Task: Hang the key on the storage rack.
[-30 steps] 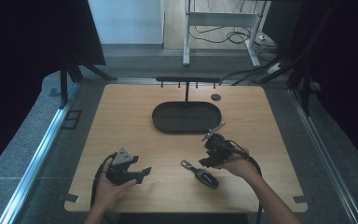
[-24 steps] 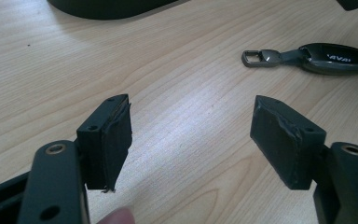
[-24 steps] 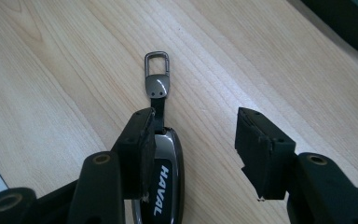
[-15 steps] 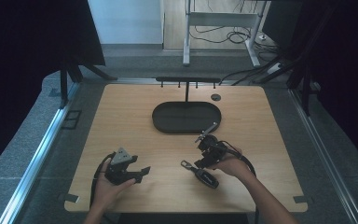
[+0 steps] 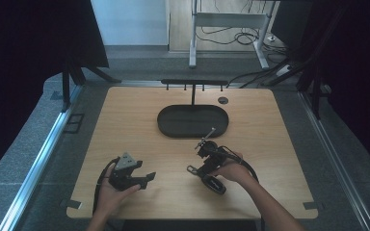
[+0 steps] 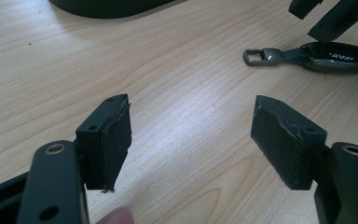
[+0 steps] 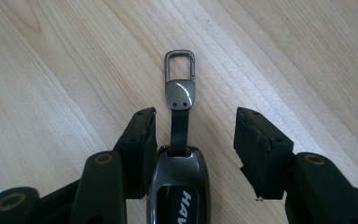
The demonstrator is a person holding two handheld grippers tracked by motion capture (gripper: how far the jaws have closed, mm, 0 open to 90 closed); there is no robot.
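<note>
on the table (image 5: pixel 125 120), key fob (image 7: pixel 179 182) between right gripper (image 7: pixel 193 140) jaws, closing, ungripped

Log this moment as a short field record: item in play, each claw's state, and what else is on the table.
item: car key fob with strap and metal clip, lying flat on the wooden table
right claw: over the fob, jaws apart and just closing a little; left jaw beside the fob, right jaw clear of it
left claw: open, nothing between the jaws, low above bare wood
other: black oval tray beyond the fob, with a hook rack behind it
</note>
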